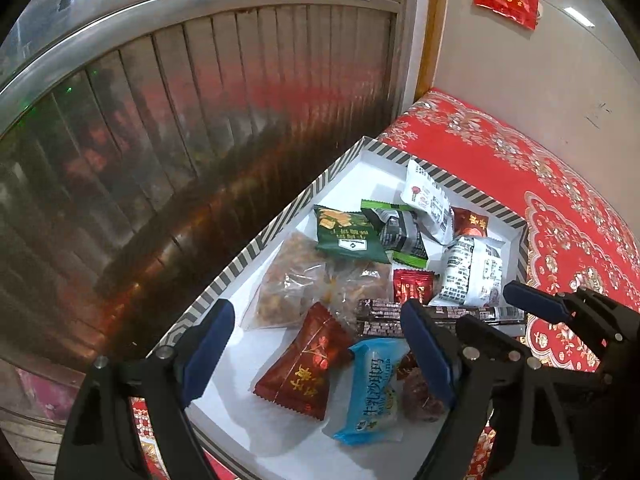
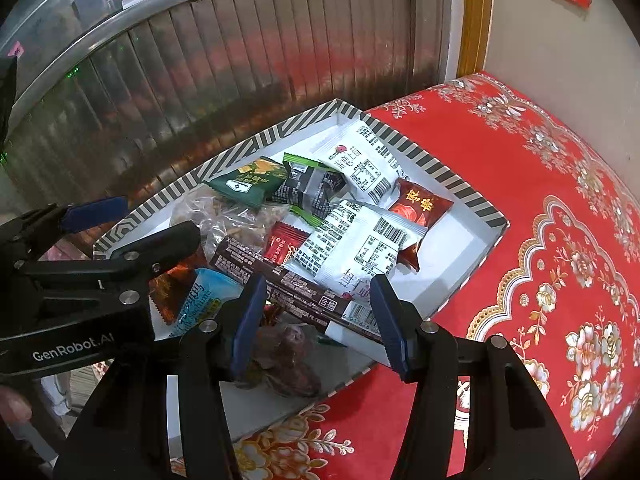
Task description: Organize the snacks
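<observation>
A shallow box with a black-and-white striped rim (image 1: 276,236) (image 2: 440,170) holds several wrapped snacks. My left gripper (image 1: 318,346) (image 2: 160,218) hangs open and wide above its near end, over a dark red packet (image 1: 304,368) and a light blue packet (image 1: 372,392), touching neither. My right gripper (image 2: 320,316) is partly open above the near end of a long dark brown bar (image 2: 296,286) (image 1: 440,314); its pads do not press on it. One of its blue fingers (image 1: 528,300) shows in the left wrist view. White packets (image 2: 356,244), green ones (image 2: 248,182) and a clear bag of nuts (image 1: 288,284) lie further back.
The box rests on a red floral cloth (image 2: 560,240) that stretches away to the right. A ribbed metal shutter (image 1: 200,140) stands close behind the box, a pale wall (image 1: 540,80) at the back right. A small red packet (image 2: 420,210) lies in the box's right corner.
</observation>
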Tool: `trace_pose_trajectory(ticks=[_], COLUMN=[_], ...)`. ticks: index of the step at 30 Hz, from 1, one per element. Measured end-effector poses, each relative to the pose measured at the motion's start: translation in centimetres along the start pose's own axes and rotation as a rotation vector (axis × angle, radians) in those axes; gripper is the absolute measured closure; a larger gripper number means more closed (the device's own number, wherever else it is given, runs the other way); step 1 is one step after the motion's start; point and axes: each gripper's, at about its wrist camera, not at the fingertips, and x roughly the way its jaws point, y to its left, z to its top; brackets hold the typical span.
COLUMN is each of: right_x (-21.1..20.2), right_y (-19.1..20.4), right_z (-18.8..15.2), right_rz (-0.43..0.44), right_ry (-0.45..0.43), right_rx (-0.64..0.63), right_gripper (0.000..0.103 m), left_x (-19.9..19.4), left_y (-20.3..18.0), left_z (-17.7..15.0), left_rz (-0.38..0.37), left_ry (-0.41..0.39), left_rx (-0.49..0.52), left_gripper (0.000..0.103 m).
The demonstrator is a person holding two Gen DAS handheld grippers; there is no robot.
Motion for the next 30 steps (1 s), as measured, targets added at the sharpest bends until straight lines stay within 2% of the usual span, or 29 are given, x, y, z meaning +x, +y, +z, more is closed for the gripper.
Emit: trace_pose_trajectory(ticks=[30], right_x=[-0.55], right_y=[-0.3], right_z=[-0.41], right_rz=[0.007], right_ry=[0.008], right_rx=[-0.016], right_gripper=[0.049], left_x=[-0.06], left_y=[-0.38], left_z=[-0.29], left_rz=[0.003], left_ry=[0.002], left_rx=[0.009], left_gripper=[0.016])
